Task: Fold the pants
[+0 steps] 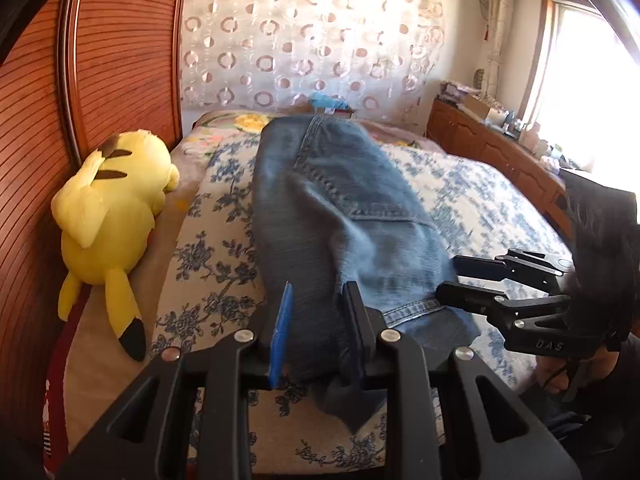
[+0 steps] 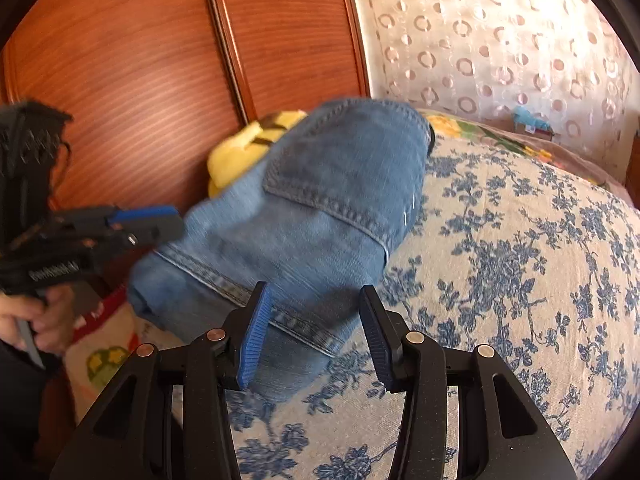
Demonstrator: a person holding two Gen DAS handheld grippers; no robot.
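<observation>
Denim heavy, limp: blue jeans [image 1: 340, 208] lay on floral-quilted bed [image 2: 520, 260]. Your left gripper [image 1: 318, 312] clenched hem; right gripper [image 2: 316, 312] released. Grab thick seams.

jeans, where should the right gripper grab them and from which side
Probably the hemmed near edge of the jeans, where it lies on the floral bedspread between the right gripper's open fingers. Come in low from the near side: that edge is thin, exposed and faces the fingers. The left gripper has denim between its fingers.
</observation>
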